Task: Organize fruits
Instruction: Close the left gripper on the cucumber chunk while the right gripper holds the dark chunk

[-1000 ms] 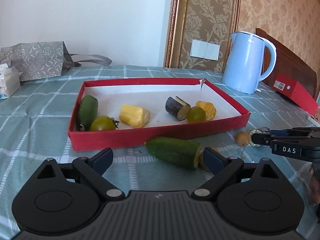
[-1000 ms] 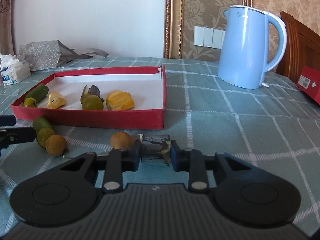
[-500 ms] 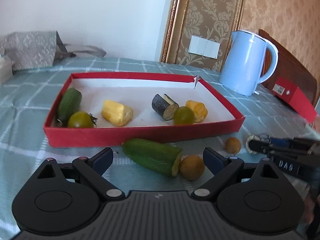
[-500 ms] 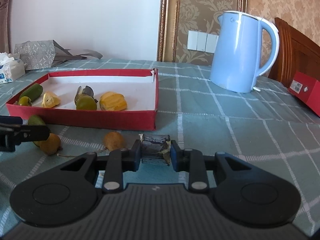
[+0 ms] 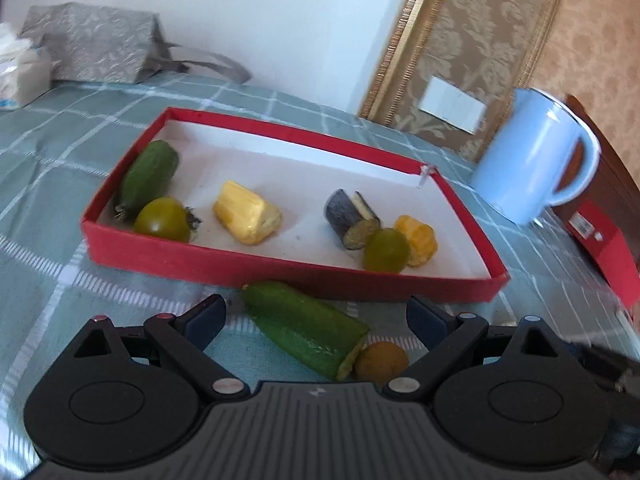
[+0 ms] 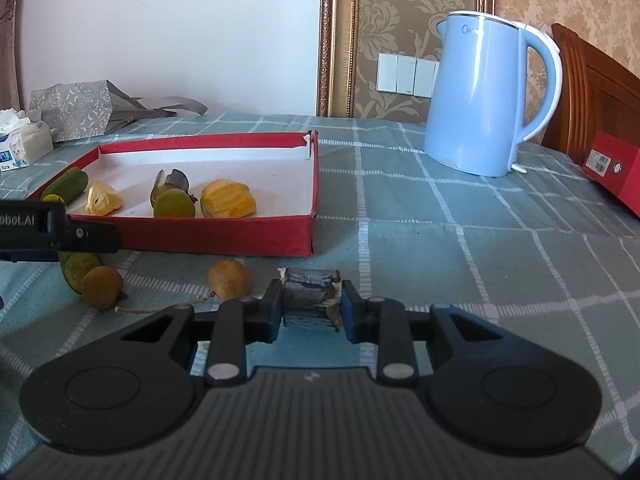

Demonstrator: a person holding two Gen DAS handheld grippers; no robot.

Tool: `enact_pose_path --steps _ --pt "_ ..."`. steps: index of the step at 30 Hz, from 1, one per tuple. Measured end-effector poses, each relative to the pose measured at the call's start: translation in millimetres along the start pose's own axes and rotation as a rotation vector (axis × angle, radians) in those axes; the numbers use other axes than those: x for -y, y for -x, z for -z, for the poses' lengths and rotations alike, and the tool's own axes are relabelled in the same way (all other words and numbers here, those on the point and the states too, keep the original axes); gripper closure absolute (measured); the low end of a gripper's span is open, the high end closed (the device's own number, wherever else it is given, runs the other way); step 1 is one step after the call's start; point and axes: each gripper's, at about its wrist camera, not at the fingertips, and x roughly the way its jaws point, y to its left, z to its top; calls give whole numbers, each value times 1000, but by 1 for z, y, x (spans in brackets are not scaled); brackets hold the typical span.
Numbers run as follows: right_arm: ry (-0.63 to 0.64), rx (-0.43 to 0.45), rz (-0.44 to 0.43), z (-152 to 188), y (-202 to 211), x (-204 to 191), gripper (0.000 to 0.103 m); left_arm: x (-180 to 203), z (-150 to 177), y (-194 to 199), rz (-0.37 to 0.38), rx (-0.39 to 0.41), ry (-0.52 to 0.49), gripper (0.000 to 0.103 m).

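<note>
The right gripper (image 6: 311, 307) was clamped on a dark eggplant piece (image 6: 310, 295) that sat on the checked tablecloth (image 6: 460, 248), just near of the red tray (image 6: 224, 236) and close to its right end. The left gripper (image 5: 316, 320) stood with jaws wide apart around the cut cucumber (image 5: 306, 330), not pressing it; a brown round fruit (image 5: 382, 360) lay touching the cucumber's cut end. Inside the tray lay another cucumber (image 5: 150, 172), two green tomatoes (image 5: 162, 220), two yellow pieces (image 5: 246, 218) and an eggplant section (image 5: 350, 218). To place the held piece well, it should probably be lifted clear of the tray's near wall before moving over the bare white floor at the tray's right. The left jaws would need centring on the cucumber alone, clear of the round fruit.
</note>
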Motion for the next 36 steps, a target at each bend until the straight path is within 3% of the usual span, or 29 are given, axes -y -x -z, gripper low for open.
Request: enact_pose_path --steps 6,8,10,12,18,30,36 --pt "-2 0 -3 0 0 0 75 17 -1 -2 -218 -41 -10 6" --pt "-5 0 -5 0 0 1 75 21 0 -4 -246 -43 -18 6" --pt "-6 0 -7 1 0 1 75 20 -2 -4 -239 -44 -26 16" --pt "-6 0 -11 1 0 1 75 21 -3 -3 -228 -41 -38 38" --pt "-7 0 -18 1 1 1 75 22 -1 -3 -219 -30 -53 38" --pt "2 0 -25 1 0 0 75 -2 11 20 -75 17 -119 39" --pt "2 0 -24 1 0 -1 75 -18 12 29 -30 1 -81 39"
